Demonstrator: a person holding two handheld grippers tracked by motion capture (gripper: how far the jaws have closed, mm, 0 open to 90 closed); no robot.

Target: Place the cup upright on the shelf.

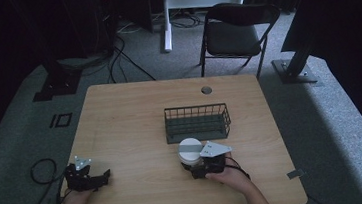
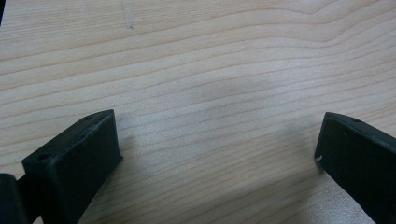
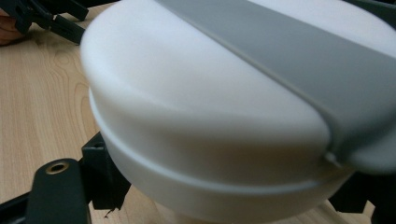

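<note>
Sitting between the right claw's [image 1: 199, 166] closed-in jaws, white lidded container [image 3: 224, 112]; left claw [image 2: 217, 154] wide open, empty.

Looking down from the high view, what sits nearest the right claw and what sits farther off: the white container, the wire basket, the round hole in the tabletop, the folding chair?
1. White container: at the right claw, between its jaws.
2. Wire basket: just beyond, mid-table.
3. Round hole: near the table's far edge.
4. Folding chair: on the floor beyond the table.
</note>
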